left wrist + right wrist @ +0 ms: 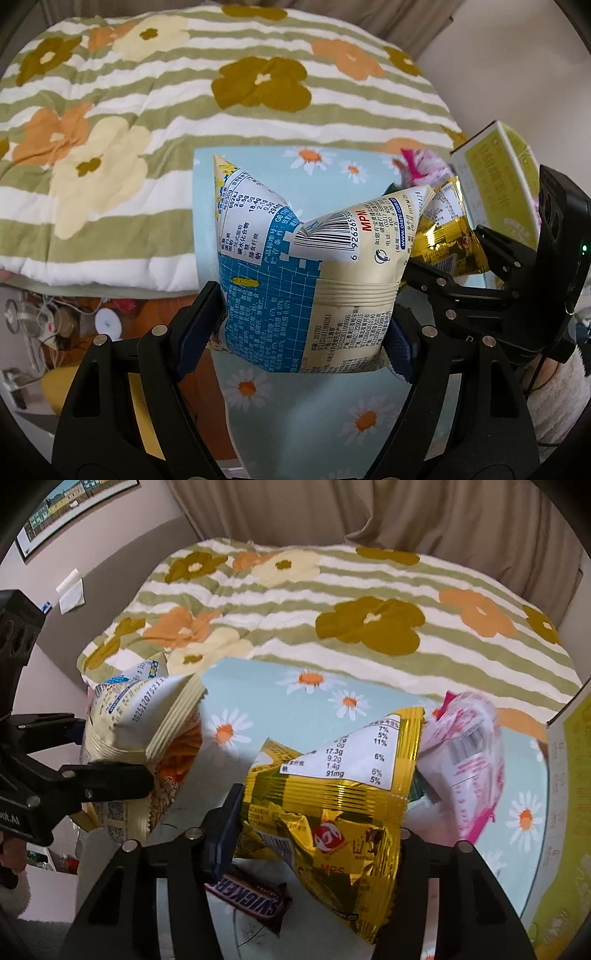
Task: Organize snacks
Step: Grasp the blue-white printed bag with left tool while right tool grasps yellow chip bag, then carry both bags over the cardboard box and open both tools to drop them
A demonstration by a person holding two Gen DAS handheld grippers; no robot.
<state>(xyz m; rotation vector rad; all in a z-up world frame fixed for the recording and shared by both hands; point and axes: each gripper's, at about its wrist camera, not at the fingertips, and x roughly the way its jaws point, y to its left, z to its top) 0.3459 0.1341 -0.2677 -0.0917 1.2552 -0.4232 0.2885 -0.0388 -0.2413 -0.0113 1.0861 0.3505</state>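
Snack bags, one per claw, both off the surface. Left gripper (306,325) is clamped across the lower half of a cream-and-blue chip bag (314,266); the bag's long axis runs straight up out of the jaws, top seam away from the hand, barcode side facing the camera. Right gripper (317,834) is pinched on a gold foil bag (332,797), same story: bottom edge toward the wrist, top seam pointing away and tilted a bit left, nutrition panel up.

Key relation: the two held bags sit side by side, close, the gold one just right of the cream one. An open yellow-green box (495,177) stands at the far right edge, so the right hand is the nearer one to it; my guess is that's the bin the snacks go into, and the right bag goes first.

Still loose: a pink-and-white bag (469,753) just beyond and right of the gold one, touching or nearly so, and a Snickers bar (251,901) flat under the right claw's near side.

Surface is a light blue daisy-print cloth (258,701) over what looks like a small table. Behind it a bed with a striped flower quilt (332,609), beige curtain (406,513) at the back, a framed picture (74,502) on the left wall.
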